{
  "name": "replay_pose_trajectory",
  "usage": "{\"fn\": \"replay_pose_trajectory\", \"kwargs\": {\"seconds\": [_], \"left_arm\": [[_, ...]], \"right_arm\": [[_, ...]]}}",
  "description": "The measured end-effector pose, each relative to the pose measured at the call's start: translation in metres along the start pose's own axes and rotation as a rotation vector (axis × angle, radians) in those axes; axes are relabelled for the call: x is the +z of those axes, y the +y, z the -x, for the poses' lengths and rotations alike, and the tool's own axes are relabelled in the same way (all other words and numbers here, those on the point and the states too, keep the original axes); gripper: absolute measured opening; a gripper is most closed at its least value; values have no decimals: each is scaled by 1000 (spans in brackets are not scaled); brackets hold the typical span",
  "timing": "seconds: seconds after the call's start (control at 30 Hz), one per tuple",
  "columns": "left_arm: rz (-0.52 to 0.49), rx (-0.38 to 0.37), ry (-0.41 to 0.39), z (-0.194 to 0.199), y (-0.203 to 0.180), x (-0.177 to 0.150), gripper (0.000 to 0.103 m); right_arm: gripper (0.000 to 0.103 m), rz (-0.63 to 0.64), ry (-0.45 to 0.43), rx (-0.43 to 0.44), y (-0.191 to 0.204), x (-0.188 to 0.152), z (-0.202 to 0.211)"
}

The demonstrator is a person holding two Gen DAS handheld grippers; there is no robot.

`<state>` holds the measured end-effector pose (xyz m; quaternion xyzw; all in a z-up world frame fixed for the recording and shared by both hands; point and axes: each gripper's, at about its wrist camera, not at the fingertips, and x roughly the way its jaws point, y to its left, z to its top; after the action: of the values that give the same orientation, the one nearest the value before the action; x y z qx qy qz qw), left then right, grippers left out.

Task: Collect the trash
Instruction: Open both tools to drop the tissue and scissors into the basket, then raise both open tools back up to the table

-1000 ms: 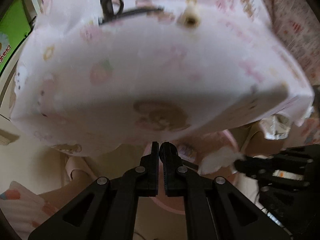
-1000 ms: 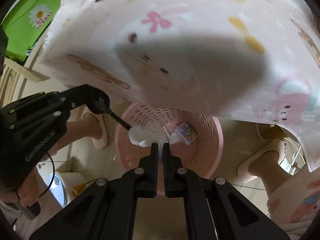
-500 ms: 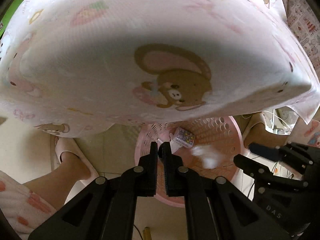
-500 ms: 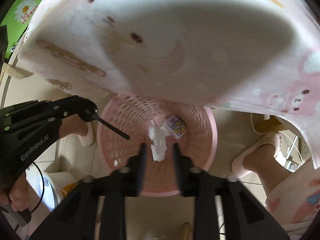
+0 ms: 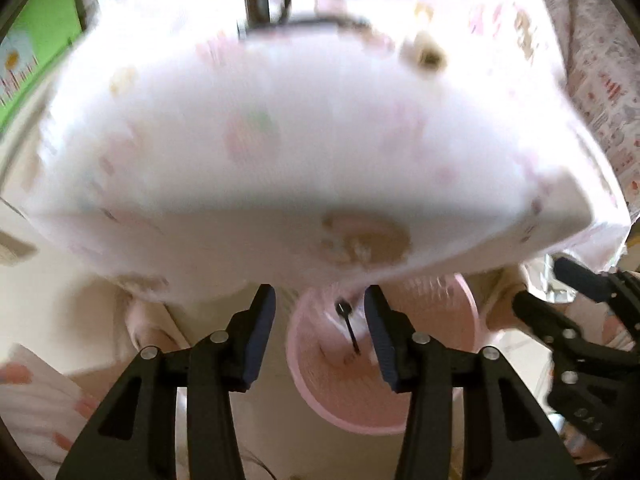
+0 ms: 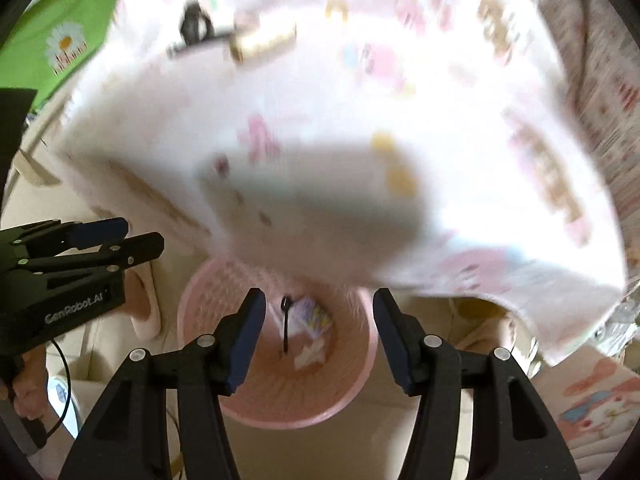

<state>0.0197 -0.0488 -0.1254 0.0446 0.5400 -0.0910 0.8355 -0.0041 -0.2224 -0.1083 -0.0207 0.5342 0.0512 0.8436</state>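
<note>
The left gripper (image 5: 320, 320) is opening, its jaws standing about half apart with nothing pressed between the pads. A thin dark stick with a round head (image 5: 348, 328) shows in the gap, loose and seemingly falling toward the pink basket (image 5: 460, 400) that fills the lower centre of the left wrist view. A second ago these jaws were shut tight; the stick has just been let go.

The right gripper (image 6: 320, 312) is likewise opening, a little wider, and holds nothing. Through its gap the same dark stick (image 6: 286, 328) hangs over the basket (image 6: 360, 384). The white tissue wad (image 6: 310, 354) that it was pinching a second ago now lies on the basket floor beside a small colourful packet (image 6: 314, 316).

So both pieces of trash are released: the tissue is in, the stick is on its way down (the blur hides whether it has landed).

Further out, the pink cartoon-print tablecloth (image 5: 300, 140) overhangs the upper frame. On it, at upper centre, lie a dark looped object (image 6: 196, 26) and a cream spool (image 6: 264, 42). These look like the next candidates, if they count as trash at all.
</note>
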Motion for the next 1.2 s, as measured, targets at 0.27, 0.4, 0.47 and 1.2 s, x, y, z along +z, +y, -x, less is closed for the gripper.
{"fn": "replay_pose_trajectory", "kwargs": {"seconds": [0.27, 0.4, 0.47, 1.2], "left_arm": [[-78, 101, -270, 56, -7, 5, 51], [-62, 96, -342, 71, -6, 8, 56], [-40, 90, -356, 75, -3, 11, 57], [-19, 138, -515, 97, 2, 32, 96]], "right_arm": [[62, -33, -215, -1, -10, 10, 59], [65, -66, -286, -11, -19, 16, 73], [65, -66, -301, -28, -19, 20, 78], [68, -55, -361, -81, -16, 44, 78]]}}
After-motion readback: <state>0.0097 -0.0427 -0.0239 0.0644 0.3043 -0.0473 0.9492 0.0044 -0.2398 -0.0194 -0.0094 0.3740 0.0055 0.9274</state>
